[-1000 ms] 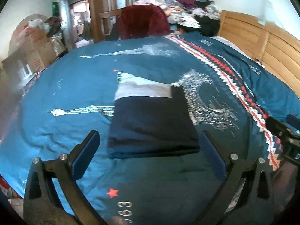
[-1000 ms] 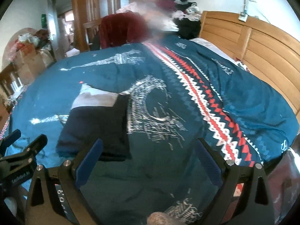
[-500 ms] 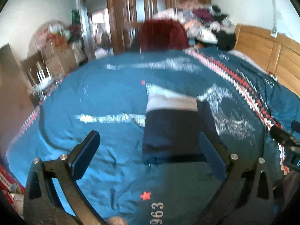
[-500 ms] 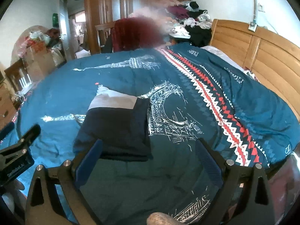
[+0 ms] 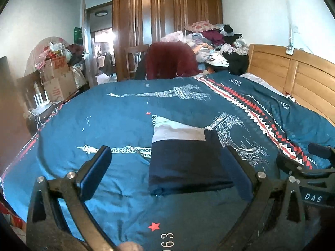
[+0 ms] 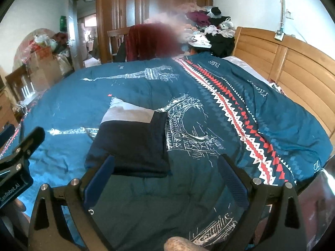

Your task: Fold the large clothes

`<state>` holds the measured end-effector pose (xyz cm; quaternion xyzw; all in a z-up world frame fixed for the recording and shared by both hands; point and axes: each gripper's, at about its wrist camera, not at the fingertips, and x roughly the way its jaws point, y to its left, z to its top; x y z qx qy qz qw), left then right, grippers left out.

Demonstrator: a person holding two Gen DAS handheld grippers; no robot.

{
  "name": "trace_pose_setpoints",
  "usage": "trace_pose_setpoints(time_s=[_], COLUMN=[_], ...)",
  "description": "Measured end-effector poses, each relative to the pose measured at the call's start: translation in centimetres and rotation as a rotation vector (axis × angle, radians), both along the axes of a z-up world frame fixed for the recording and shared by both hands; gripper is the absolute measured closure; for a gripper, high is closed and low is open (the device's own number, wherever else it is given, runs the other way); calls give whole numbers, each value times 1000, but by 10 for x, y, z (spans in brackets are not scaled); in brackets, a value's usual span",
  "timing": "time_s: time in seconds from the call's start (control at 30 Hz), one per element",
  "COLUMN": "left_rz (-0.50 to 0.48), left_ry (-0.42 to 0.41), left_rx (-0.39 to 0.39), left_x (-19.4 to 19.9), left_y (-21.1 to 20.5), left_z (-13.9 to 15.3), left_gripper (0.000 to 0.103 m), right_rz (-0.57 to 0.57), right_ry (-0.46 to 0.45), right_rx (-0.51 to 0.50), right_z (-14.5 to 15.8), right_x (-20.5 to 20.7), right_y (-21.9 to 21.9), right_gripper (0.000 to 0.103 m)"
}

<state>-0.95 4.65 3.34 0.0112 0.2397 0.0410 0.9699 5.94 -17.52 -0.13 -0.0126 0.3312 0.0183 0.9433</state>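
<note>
While both tools hang above the near edge of the bed with nothing between their pads, the left gripper (image 5: 165, 167) has its jaws spread wide and the right gripper (image 6: 167, 175) is likewise apart and empty — a stance that looks like a pause after a finished fold and not the start of a grab. Beyond the left gripper's fingers lies the folded garment (image 5: 184, 161), a compact dark navy rectangle with a pale grey band (image 5: 178, 132) showing along its far edge; from the right wrist view the same bundle (image 6: 132, 142) sits ahead and to the left. It rests flat on the teal quilt (image 5: 108, 121) printed with towers and crossed by a red-and-white zigzag stripe, near the foot side of the bed and well apart from the wooden headboard (image 5: 293, 75). Its edges look square and stacked, so the folding of this piece seems essentially done. Farther out, a heap of unsorted clothes (image 5: 213, 39) sits beyond the bed near the wardrobe (image 5: 165, 21) — probably the source of the next large item — and cardboard boxes (image 5: 56, 77) crowd the left wall.
</note>
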Motion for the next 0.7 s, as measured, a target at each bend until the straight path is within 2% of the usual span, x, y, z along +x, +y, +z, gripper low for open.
trace_pose_setpoints(time_s=[0.7], left_rz=[8], left_ry=[30], left_rx=[0], left_x=[-4], left_y=[4], left_z=[-8], left_gripper=[0], right_rz=[-3], right_ry=[-6], right_rx=[-7], right_z=[1], right_x=[2], right_y=[4], right_gripper=[3])
